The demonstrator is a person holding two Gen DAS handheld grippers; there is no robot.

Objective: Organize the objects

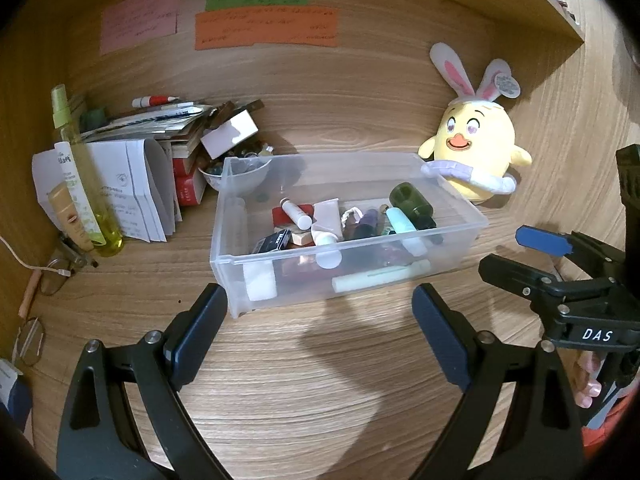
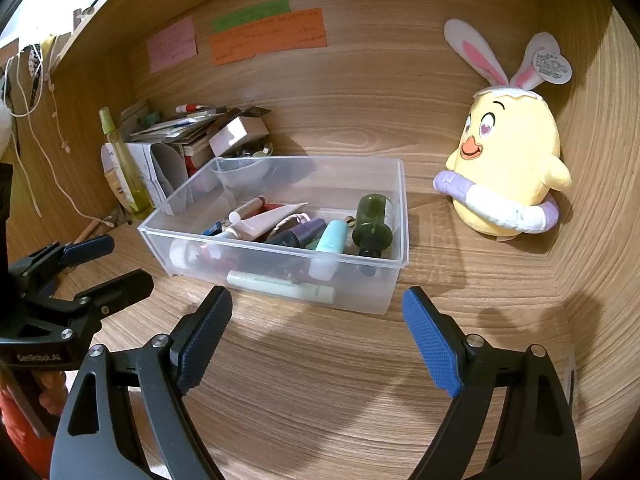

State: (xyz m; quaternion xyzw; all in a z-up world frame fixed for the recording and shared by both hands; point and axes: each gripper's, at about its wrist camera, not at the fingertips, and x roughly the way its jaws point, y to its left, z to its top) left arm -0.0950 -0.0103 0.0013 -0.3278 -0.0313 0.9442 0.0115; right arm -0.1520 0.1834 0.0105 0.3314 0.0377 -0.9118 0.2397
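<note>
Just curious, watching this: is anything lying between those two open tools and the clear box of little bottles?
Nothing visible. Only bare wooden desk lies between the left tool, the right tool and the clear box. The plush chick sits off to the right, the paper pile to the left.

"DAS" is showing on right gripper (image 1: 538, 254) body, "GenRobot.AI" on left gripper (image 2: 102, 264) body. Wall notes (image 1: 266, 28) & plush tag (image 2: 552, 65): writing too blurry to read.

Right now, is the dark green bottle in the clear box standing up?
No, tipped over: the dark green round bottle lies on its side inside the clear plastic box.
</note>
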